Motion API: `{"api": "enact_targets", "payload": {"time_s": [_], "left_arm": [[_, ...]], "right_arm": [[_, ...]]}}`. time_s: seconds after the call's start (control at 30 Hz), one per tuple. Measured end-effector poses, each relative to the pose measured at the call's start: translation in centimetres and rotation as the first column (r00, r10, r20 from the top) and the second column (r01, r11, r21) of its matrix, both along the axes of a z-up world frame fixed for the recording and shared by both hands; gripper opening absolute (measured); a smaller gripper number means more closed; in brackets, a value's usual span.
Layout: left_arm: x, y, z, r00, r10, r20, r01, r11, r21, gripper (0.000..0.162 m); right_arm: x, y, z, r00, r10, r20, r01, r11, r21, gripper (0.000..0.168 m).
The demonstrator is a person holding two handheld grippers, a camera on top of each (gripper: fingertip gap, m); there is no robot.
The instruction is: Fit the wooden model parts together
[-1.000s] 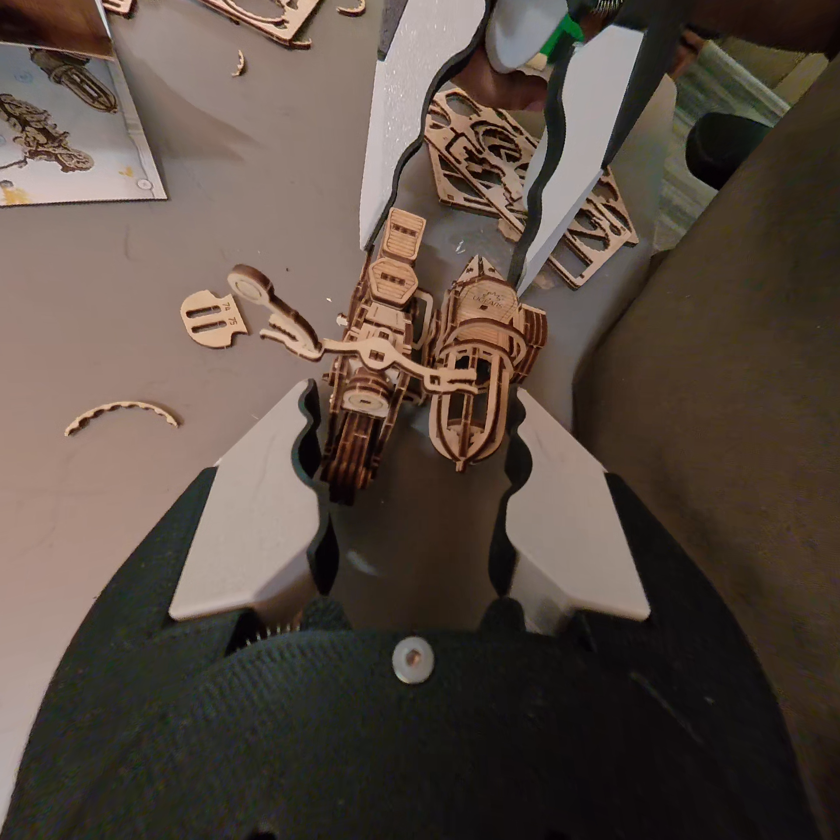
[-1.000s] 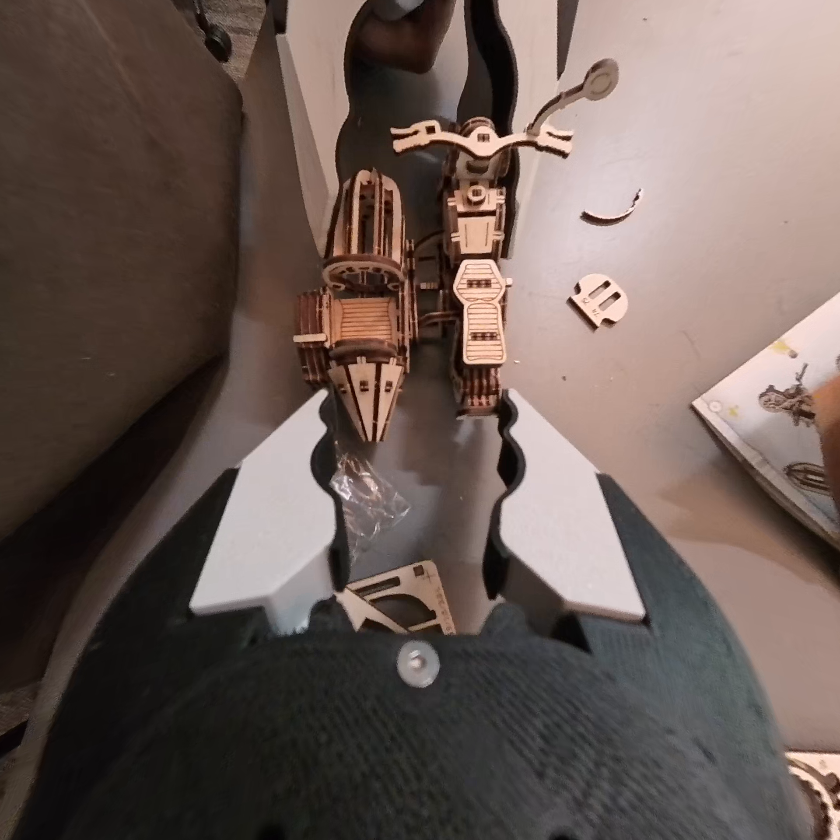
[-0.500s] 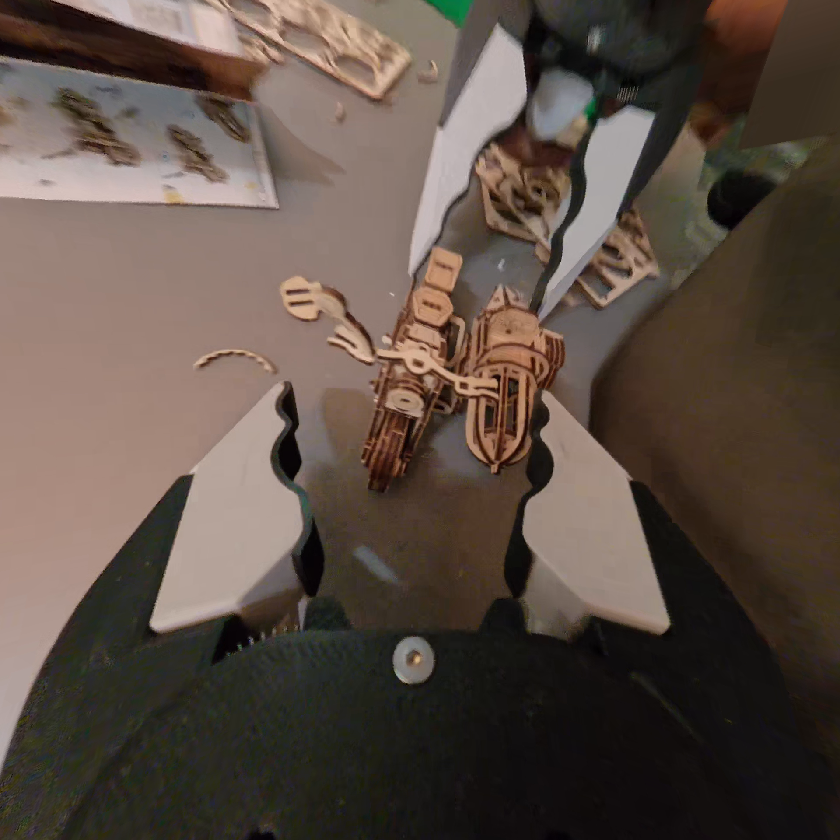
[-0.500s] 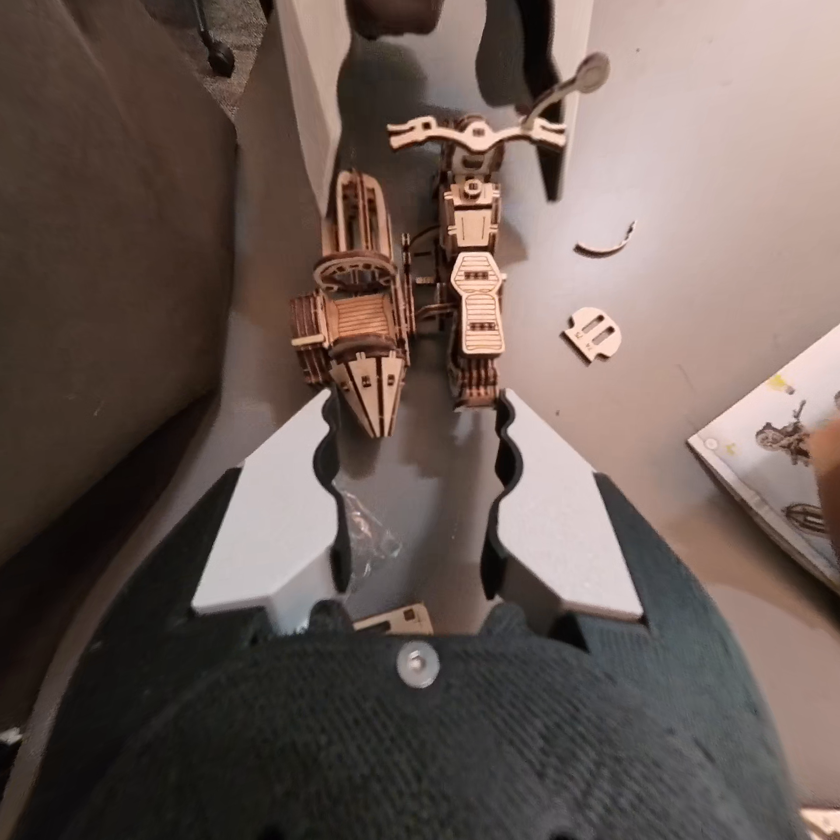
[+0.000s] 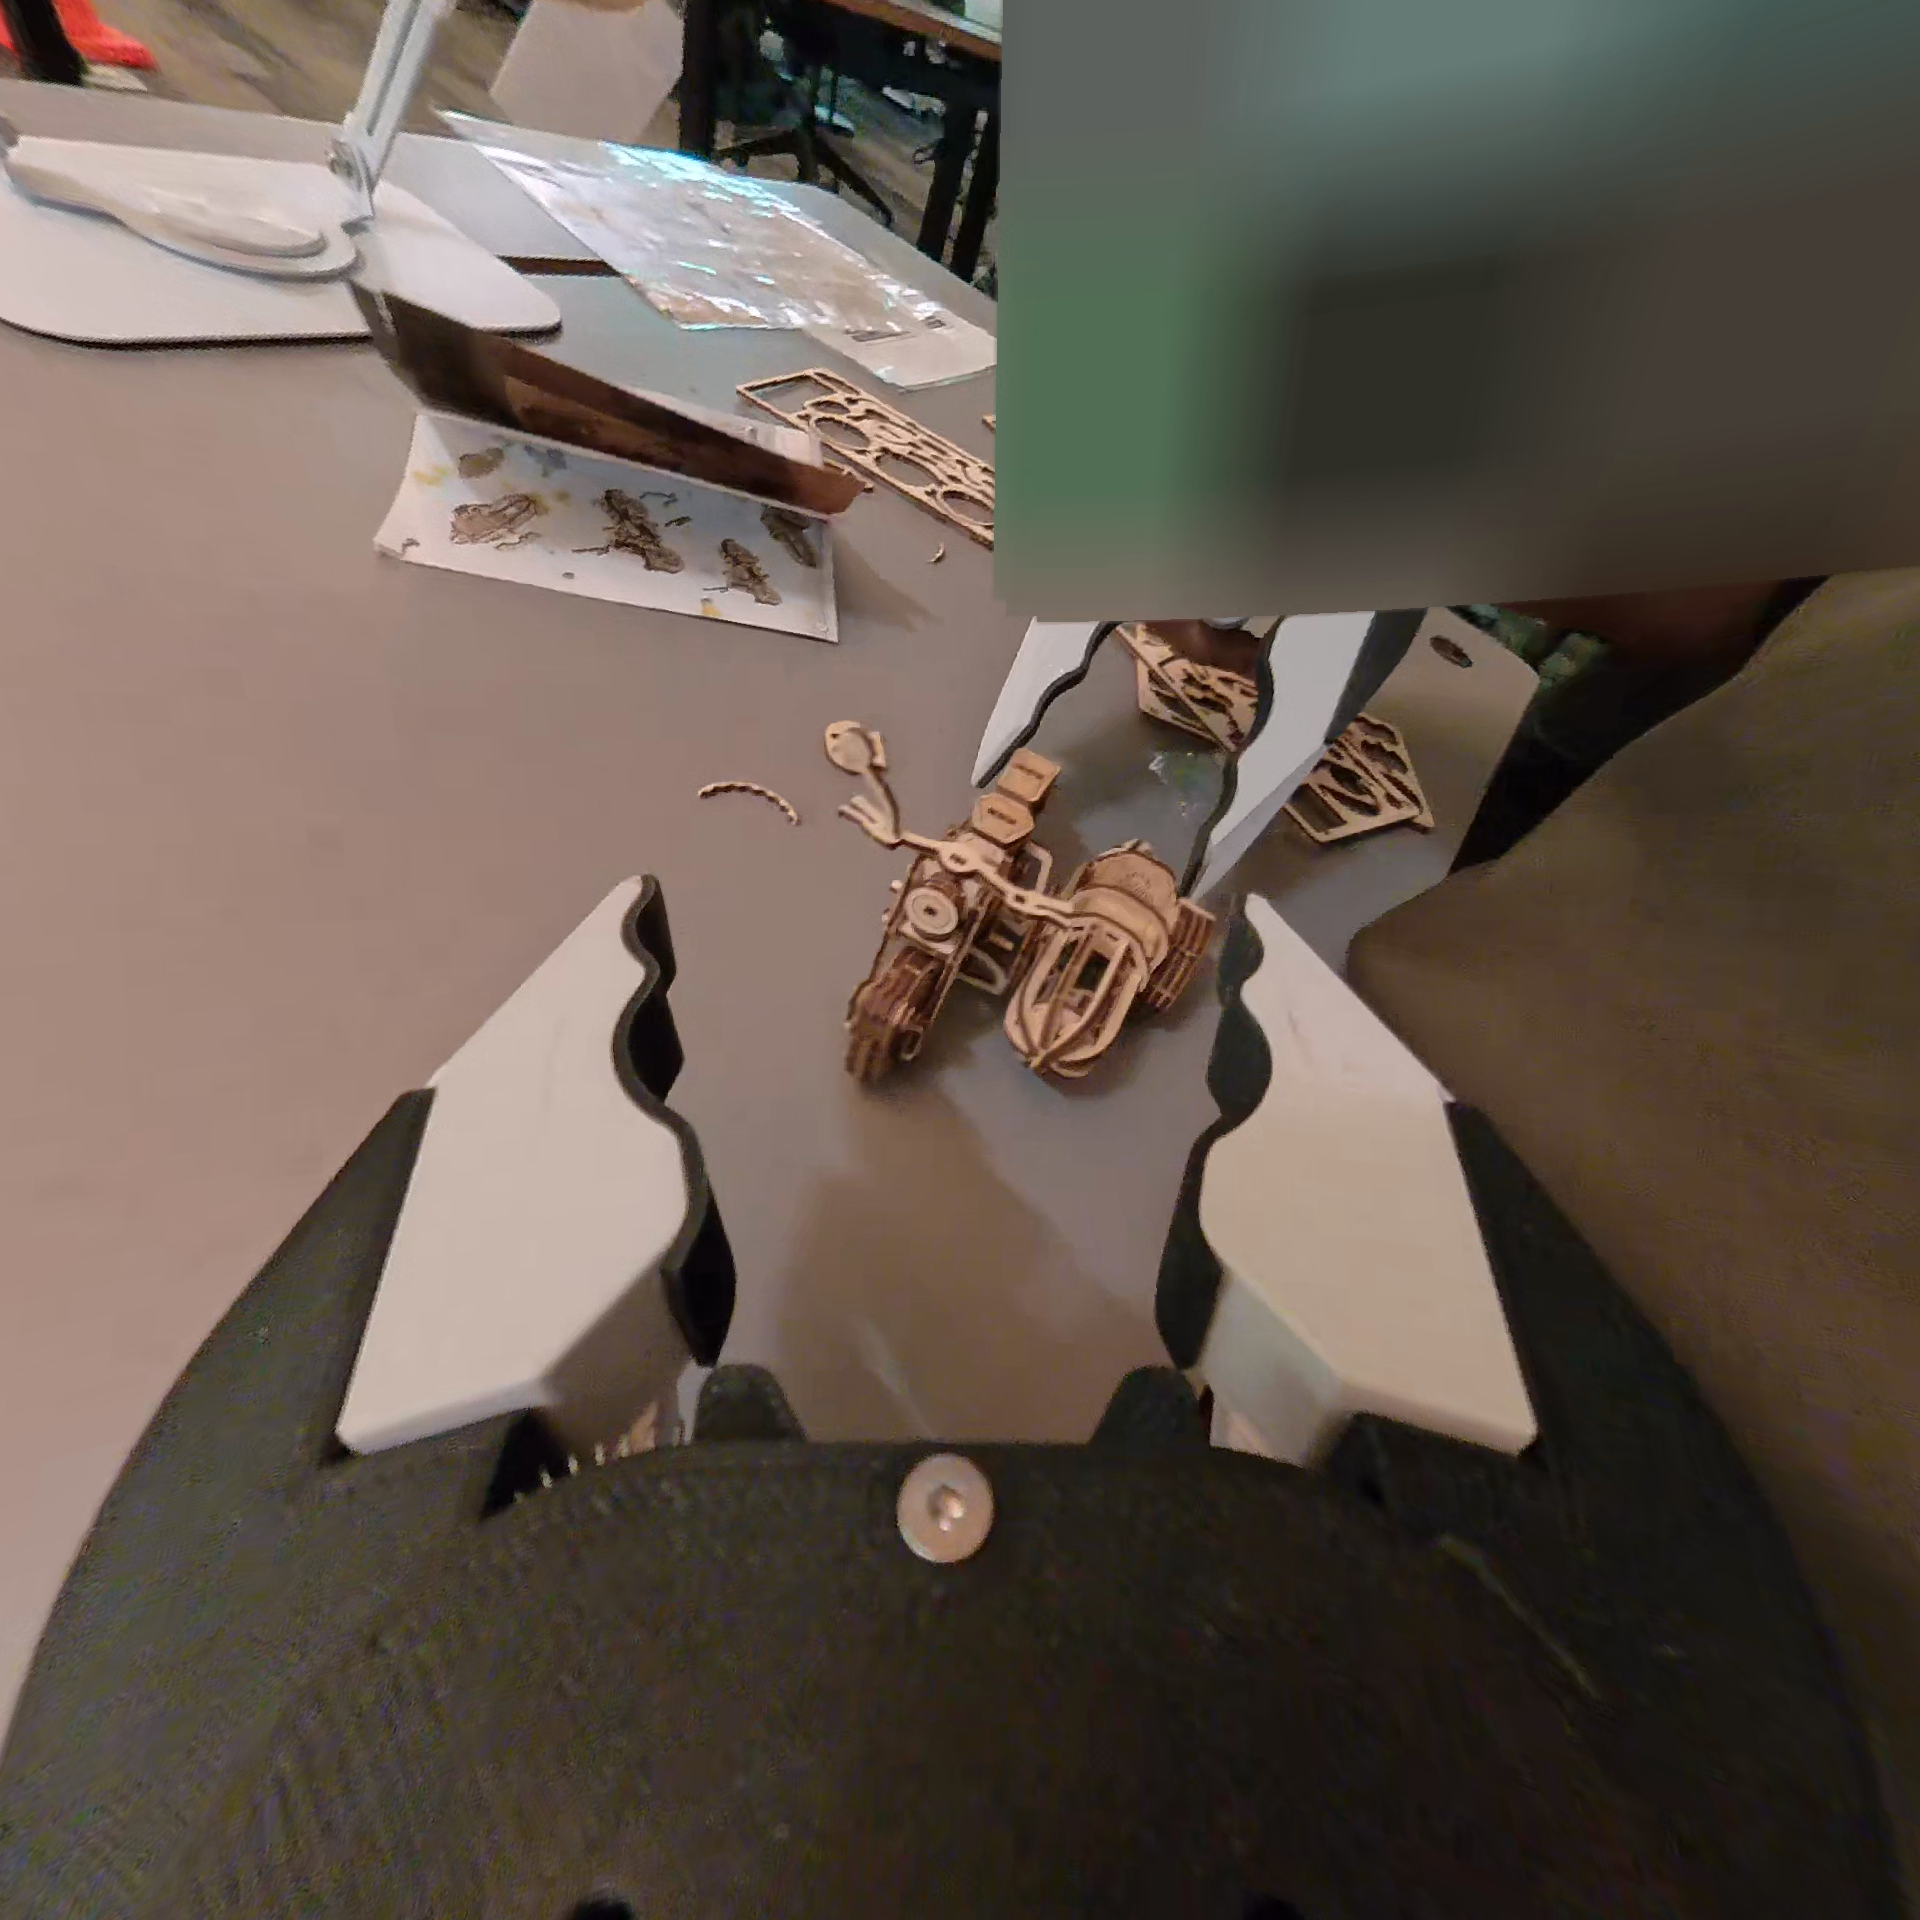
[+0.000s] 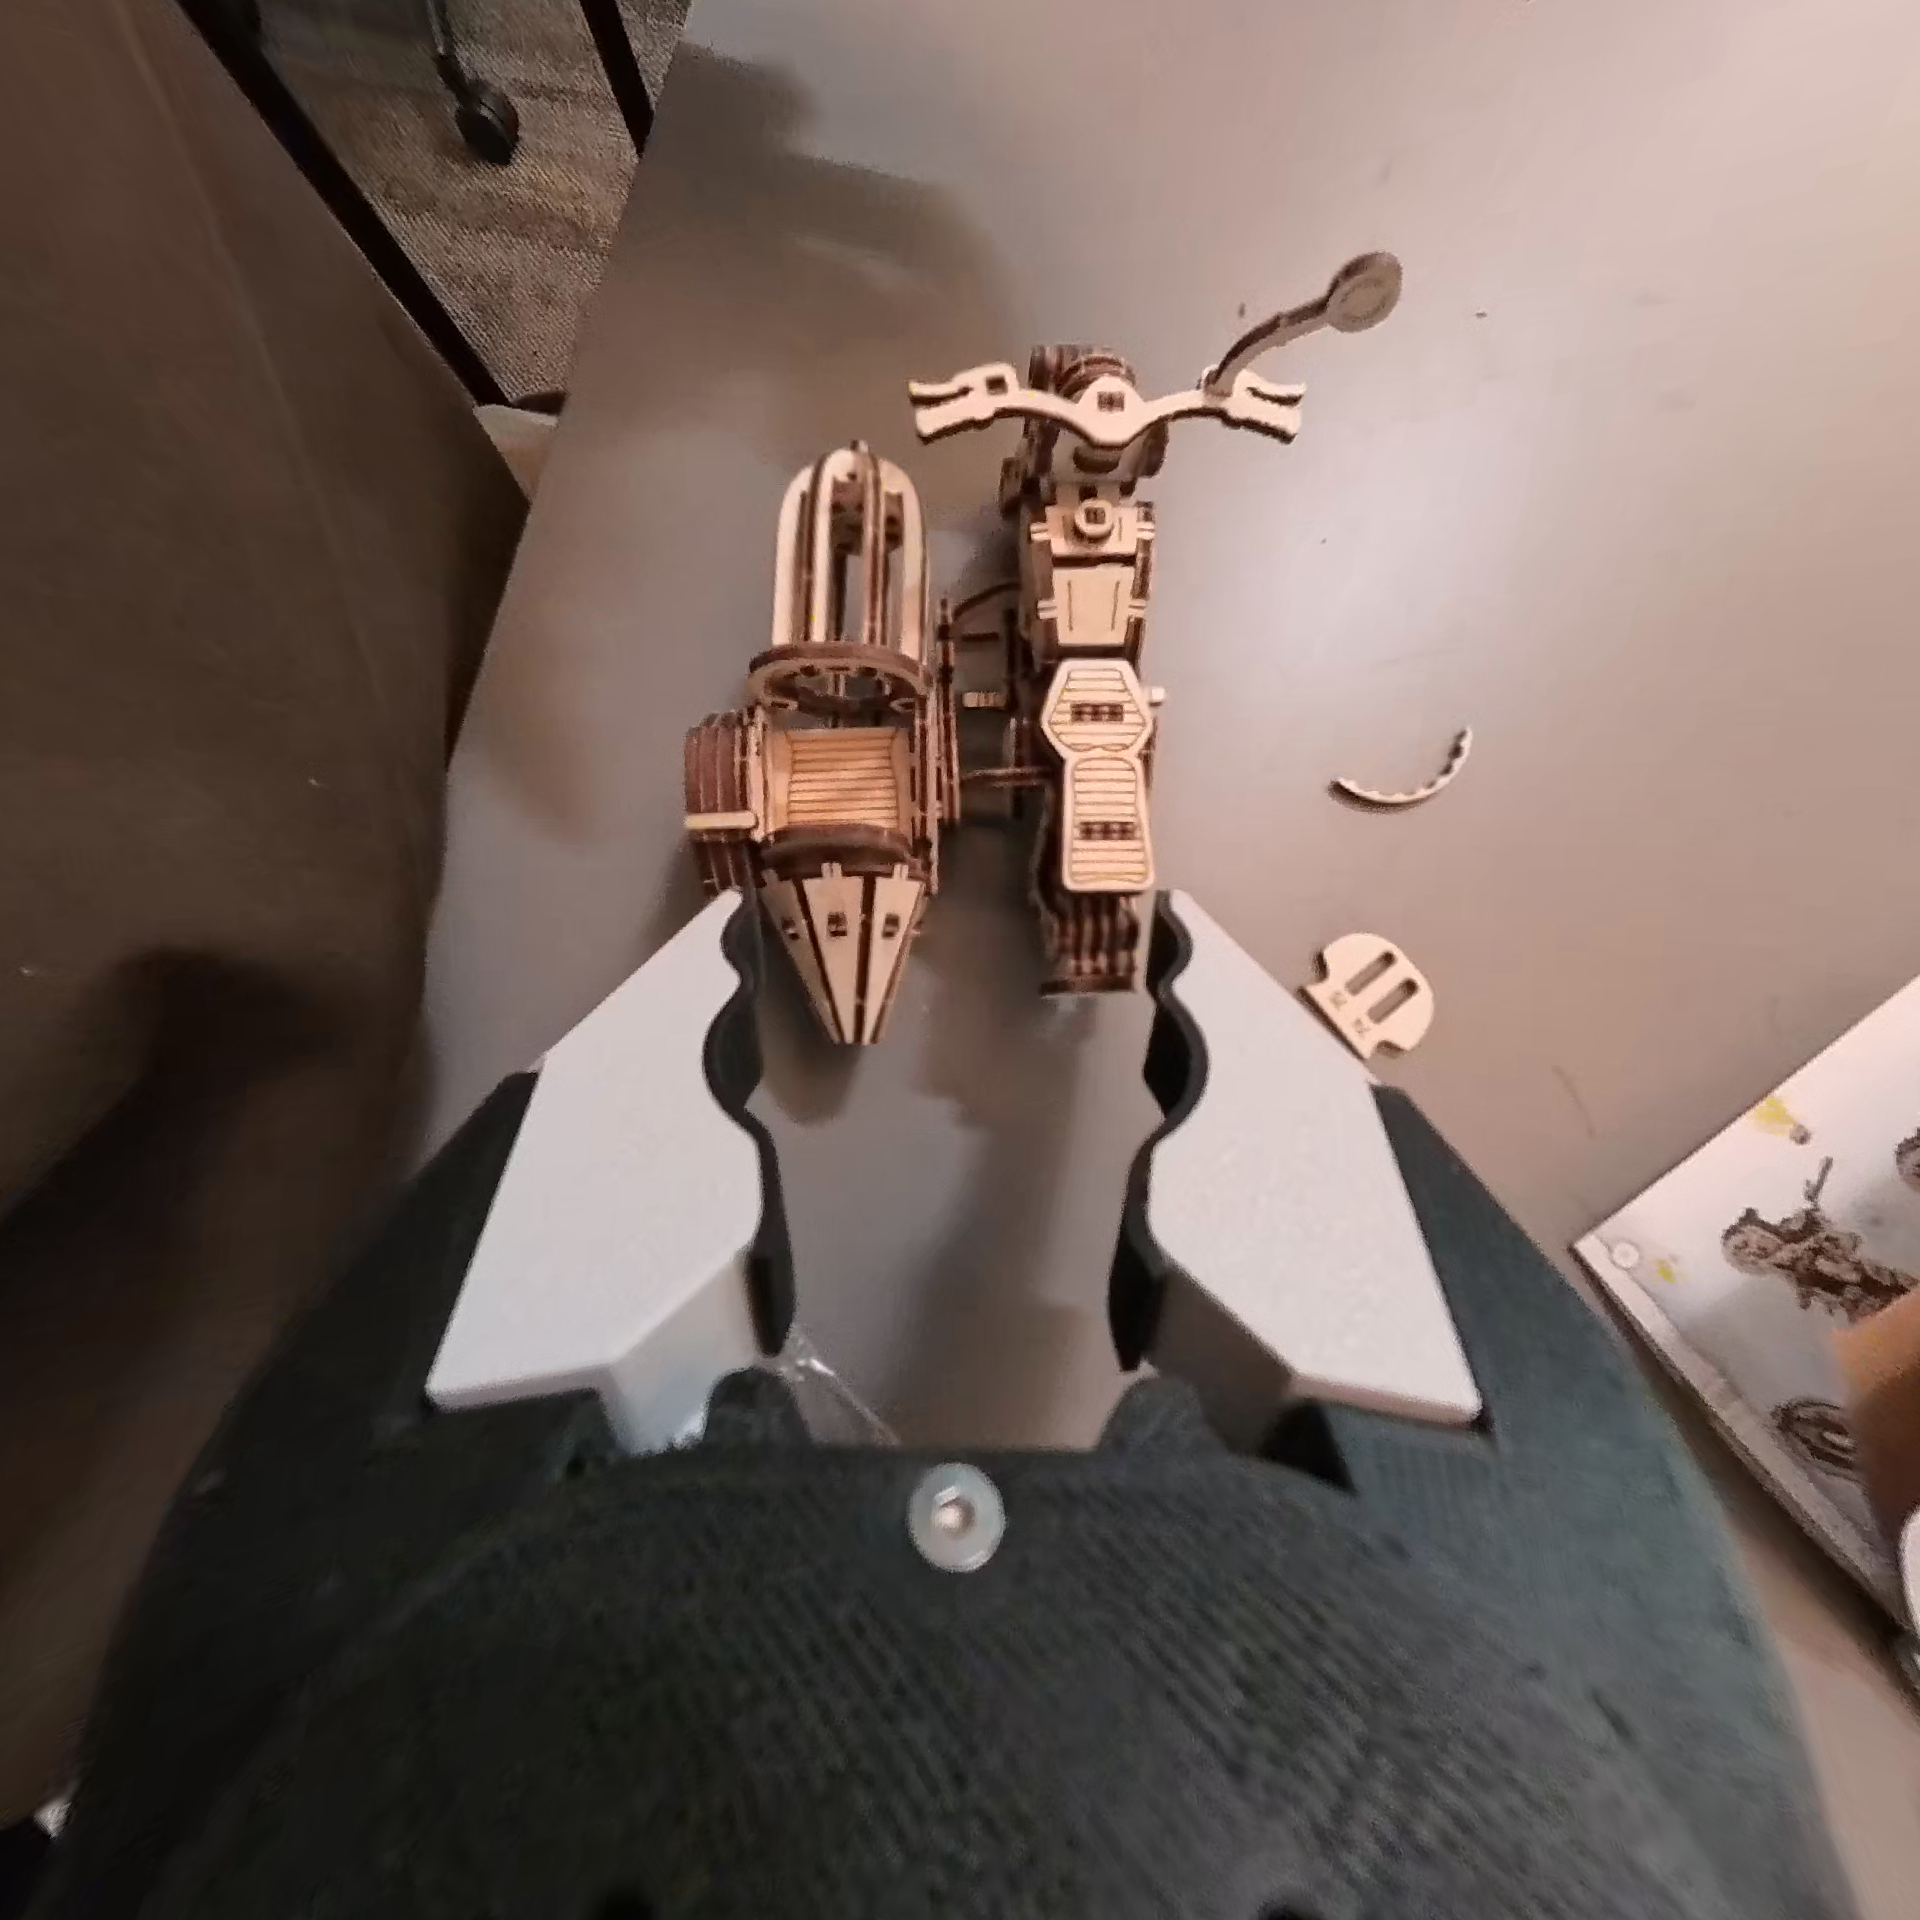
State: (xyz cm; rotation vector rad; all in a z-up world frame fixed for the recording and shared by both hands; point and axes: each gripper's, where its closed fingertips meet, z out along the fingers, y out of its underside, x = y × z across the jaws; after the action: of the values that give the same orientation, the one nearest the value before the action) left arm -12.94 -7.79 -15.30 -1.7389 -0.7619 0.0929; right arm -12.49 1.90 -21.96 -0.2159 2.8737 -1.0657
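Left hand-held gripper [image 5: 940, 914] has backed off the wooden motorcycle model [image 5: 1023, 935] — both gape empty; only its view shows the right hand-held gripper [image 5: 1101, 821].

**Wooden motorcycle and sidecar, upright on the table**

The wooden motorcycle model [image 6: 1086, 665] stands on its wheels, sidecar [image 6: 831, 769] joined beside it, 1 round mirror on the handlebar. Nearby lie 2 loose pieces: a toothed arc [image 6: 1405, 774] and a slotted disc [image 6: 1369, 995].

A grey table [image 5: 260, 790] filled most of the view, lit warmly from above. A white lamp base [image 5: 208, 223] stood at its far left. Beyond the far edge were dark table legs [image 5: 940, 166] on a wood-look floor [image 5: 260, 52]. A castor [image 6: 483, 120] rested on carpet [image 6: 540, 249]
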Motion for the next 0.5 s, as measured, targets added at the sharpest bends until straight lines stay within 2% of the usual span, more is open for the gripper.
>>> {"api": "enact_targets", "payload": {"time_s": [0.1, 0.23, 0.37, 0.43, 0.5], "left_arm": [[0.6, 1.0, -0.8, 1.0, -0.028, 0.014, 0.028, 0.999, -0.022, 0.104], [1.0, 1.5, -3.2, 0.999, -0.047, -0.027, 0.04, 0.979, -0.201, 0.104], [1.1, 2.3, -4.6, 0.997, -0.075, -0.02, 0.066, 0.959, -0.276, 0.105], [0.9, 2.5, -4.9, 0.997, -0.075, -0.033, 0.062, 0.952, -0.3, 0.106], [0.4, 2.7, -4.0, 0.993, -0.071, -0.099, 0.039, 0.954, -0.298, 0.103]], "right_arm": [[-0.1, 0.3, 0.1, 0.999, -0.029, -0.017, 0.03, 0.999, 0.02, 0.078], [0.2, 1.0, 0.7, 0.996, -0.08, -0.023, 0.081, 0.997, 0.011, 0.083], [0.5, 1.1, 0.8, 0.993, -0.117, -0.015, 0.116, 0.992, -0.045, 0.083], [0.3, 1.2, 0.7, 0.99, -0.137, -0.026, 0.135, 0.988, -0.073, 0.082], [0.0, 1.4, 1.1, 0.987, -0.155, -0.047, 0.149, 0.983, -0.106, 0.079]]}}
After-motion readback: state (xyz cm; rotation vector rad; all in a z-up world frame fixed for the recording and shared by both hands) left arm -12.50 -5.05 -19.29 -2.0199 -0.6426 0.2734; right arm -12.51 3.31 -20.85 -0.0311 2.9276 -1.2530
